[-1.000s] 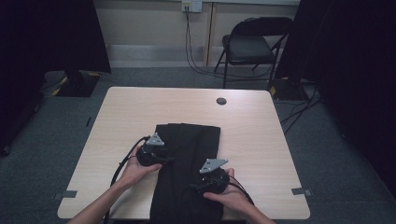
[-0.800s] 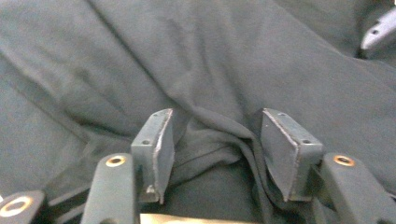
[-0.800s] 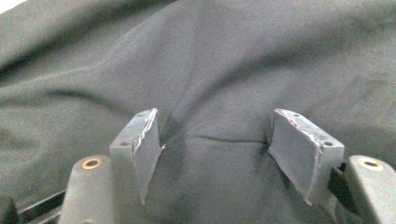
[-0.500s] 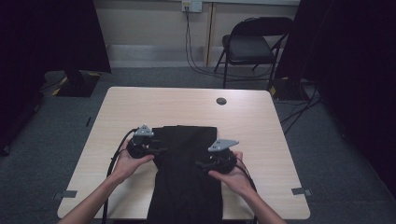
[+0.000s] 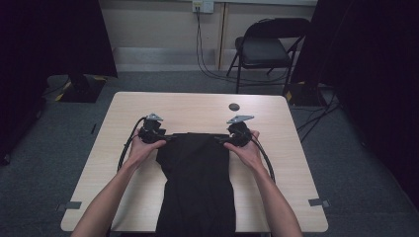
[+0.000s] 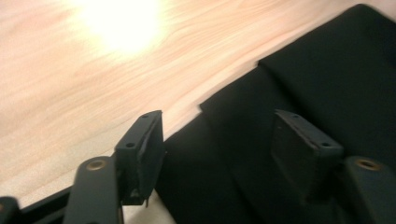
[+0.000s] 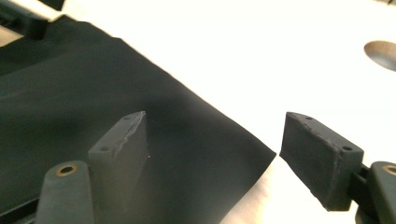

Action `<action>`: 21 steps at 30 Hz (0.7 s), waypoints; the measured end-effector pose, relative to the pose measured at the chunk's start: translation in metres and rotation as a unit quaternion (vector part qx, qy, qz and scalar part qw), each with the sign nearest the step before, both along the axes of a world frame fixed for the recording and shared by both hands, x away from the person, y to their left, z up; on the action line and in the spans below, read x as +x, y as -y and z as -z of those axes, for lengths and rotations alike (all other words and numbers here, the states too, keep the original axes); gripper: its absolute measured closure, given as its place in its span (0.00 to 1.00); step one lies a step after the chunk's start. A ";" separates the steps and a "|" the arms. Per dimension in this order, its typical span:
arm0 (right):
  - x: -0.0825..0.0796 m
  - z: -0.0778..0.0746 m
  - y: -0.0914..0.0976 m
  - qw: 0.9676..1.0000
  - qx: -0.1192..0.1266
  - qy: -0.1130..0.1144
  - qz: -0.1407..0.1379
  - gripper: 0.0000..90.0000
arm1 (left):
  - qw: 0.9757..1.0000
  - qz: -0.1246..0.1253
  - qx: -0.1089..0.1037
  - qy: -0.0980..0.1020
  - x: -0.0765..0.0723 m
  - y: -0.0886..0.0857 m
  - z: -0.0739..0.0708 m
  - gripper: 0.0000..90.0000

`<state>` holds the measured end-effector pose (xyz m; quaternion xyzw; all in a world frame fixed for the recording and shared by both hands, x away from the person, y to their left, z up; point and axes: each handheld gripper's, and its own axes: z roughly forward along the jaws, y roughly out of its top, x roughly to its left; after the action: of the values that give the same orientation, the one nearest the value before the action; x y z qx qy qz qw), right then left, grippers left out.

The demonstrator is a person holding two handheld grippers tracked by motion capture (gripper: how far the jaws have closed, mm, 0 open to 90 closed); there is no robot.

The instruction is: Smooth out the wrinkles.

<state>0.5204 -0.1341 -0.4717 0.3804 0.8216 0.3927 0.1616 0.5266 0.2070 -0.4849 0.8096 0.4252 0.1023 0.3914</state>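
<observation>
A black cloth [image 5: 197, 182] lies lengthwise on the pale wooden table [image 5: 291, 163], from mid-table to the near edge. My left gripper [image 5: 169, 138] is at the cloth's far left corner and my right gripper [image 5: 220, 139] at its far right corner, pointing at each other. In the left gripper view the left gripper [image 6: 219, 154] is open, its jaws just widened, with the cloth's [image 6: 336, 74] edge lying between the pads, unpressed. In the right gripper view the right gripper [image 7: 215, 154] is open too, jaws just widened, astride the cloth's [image 7: 70, 93] corner.
A dark round hole [image 5: 233, 106] sits in the table beyond the cloth, also seen as the hole [image 7: 383, 53] in the right gripper view. A folding chair [image 5: 267, 47] stands behind the table. Cables loop from both grippers along the forearms.
Both hands moved away from the person and apart, from the middle of the cloth to its far corners. The cloth lies much as before.
</observation>
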 end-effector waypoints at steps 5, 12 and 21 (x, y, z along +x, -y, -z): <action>0.010 0.019 -0.006 1.000 -0.008 -0.013 0.002 0.23 | 1.000 0.009 0.012 0.003 0.004 0.005 0.010 0.32; 0.015 0.024 -0.015 1.000 -0.019 -0.020 -0.005 0.23 | 0.998 0.029 0.047 0.020 0.001 0.012 0.011 0.28; 0.008 0.028 -0.017 0.999 -0.023 -0.019 -0.027 0.44 | 0.997 0.062 0.043 0.034 -0.008 0.015 0.011 0.59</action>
<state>0.5279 -0.1167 -0.4993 0.3621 0.8432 0.3704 0.1441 0.5186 0.1916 -0.4954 0.8466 0.3559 0.1239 0.3759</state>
